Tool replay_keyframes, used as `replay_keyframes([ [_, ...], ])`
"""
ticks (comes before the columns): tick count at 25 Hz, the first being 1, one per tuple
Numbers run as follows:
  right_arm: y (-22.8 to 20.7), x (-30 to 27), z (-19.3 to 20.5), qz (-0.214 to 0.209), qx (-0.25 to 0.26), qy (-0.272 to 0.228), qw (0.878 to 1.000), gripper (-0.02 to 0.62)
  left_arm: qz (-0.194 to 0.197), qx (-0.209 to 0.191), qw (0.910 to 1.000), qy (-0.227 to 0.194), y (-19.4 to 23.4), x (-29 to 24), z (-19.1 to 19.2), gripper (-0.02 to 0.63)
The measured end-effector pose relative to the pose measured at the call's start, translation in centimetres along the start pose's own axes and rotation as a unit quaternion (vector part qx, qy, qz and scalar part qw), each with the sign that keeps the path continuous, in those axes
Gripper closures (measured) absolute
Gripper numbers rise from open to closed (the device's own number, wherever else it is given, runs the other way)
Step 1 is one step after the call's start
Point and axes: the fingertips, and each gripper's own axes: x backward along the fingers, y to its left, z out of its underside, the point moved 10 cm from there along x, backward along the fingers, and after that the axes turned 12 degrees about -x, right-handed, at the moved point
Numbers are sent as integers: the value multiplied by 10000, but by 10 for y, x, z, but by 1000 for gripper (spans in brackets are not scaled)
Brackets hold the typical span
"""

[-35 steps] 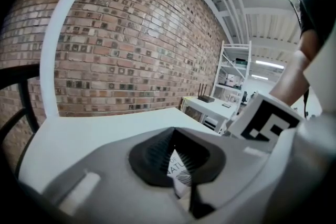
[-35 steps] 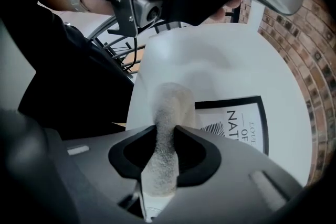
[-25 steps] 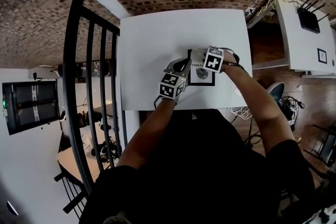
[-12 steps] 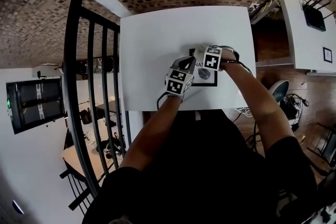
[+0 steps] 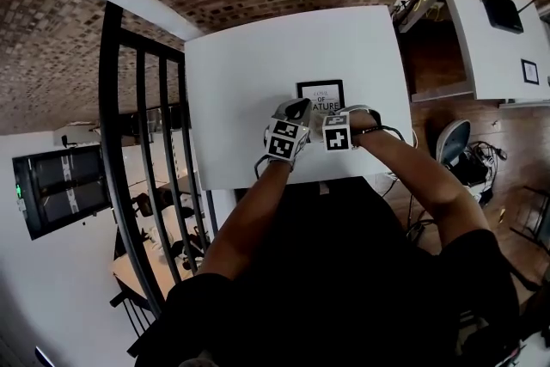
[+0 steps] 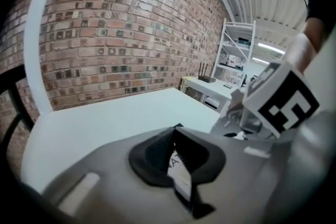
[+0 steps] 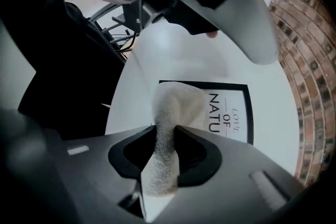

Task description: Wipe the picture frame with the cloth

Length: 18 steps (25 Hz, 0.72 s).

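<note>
Both grippers have come back toward the near edge of the table (image 5: 258,73), so the top of the picture frame (image 7: 231,107) shows again. The right gripper (image 7: 167,136) is closed tightly on the cloth (image 7: 170,113), whose free end lies over one corner of the frame. The left gripper (image 6: 176,157) pinches the frame's side edge. The frame lies flat on the white table.

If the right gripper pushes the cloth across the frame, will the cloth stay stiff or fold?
Probably it folds: the cloth curls over limply beyond the right gripper, which pinches it. Its surface looks fuzzy, so it likely drags rather than slips on the picture frame.
</note>
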Motion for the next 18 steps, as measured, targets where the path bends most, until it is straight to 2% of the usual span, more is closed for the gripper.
replay_keyframes([
  [6, 34, 3, 4, -246, 88, -32, 9997, 485, 39, -63, 10000, 34, -10, -1, -1, 604],
  [10, 22, 12, 9, -256, -116, -205, 9994, 483, 6, 105, 9999, -4, -12, 0, -3, 604],
  [14, -27, 31, 22, 39, -451, -186, 9988, 483, -66, 274, 9996, 25, -11, 4, 0, 604],
  [18, -85, 46, 37, 817, -725, -162, 9939, 483, -68, 323, 9994, 55, -13, 9, 4, 604],
])
